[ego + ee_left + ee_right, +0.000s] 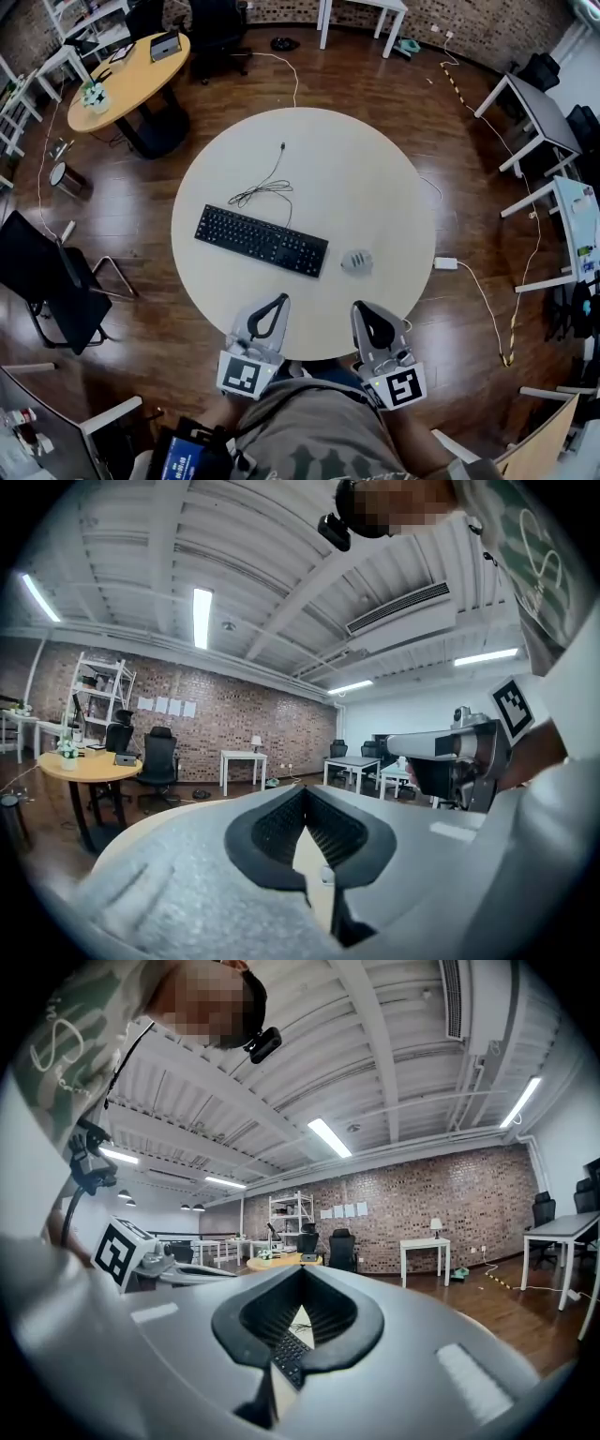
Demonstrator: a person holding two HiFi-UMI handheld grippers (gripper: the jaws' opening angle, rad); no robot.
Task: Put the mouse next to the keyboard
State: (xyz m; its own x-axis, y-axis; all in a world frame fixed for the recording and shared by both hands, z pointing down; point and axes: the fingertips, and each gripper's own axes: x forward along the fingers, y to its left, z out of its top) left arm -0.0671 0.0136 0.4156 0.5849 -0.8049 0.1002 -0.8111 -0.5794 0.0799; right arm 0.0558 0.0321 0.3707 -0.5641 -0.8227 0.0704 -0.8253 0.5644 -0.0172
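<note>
- Head view, nearest: a blue screen (186,459) sits at the person's waist; its print is too small to read.
- Each tool carries a cube with a black-and-white square marker, one on the left (240,375) and one on the right (403,386); the markers hold a pattern only, no letters.
- Left tool (281,298) hovers over the near edge of the round white surface (375,178). Its jaws are pressed together at the tips with nothing between them, as the left gripper view also shows.
- Right tool (359,305) hangs beside it, a little to the right. Its jaws are likewise closed tip to tip and empty.
- Mouse (356,261), grey, lies on the surface just ahead of the right tool, near the keyboard's right end but apart from it.
- Keyboard (262,241), black, lies slanted across the middle of the surface; its key legends are too small to read.
- Cable (267,187), dark, runs in loose loops from the keyboard's far edge, its plug end lying free on the surface.
- Farther off, at upper left, a yellow surface (122,89) stands on the wooden floor (375,75), with white desks (534,112) to the right.
</note>
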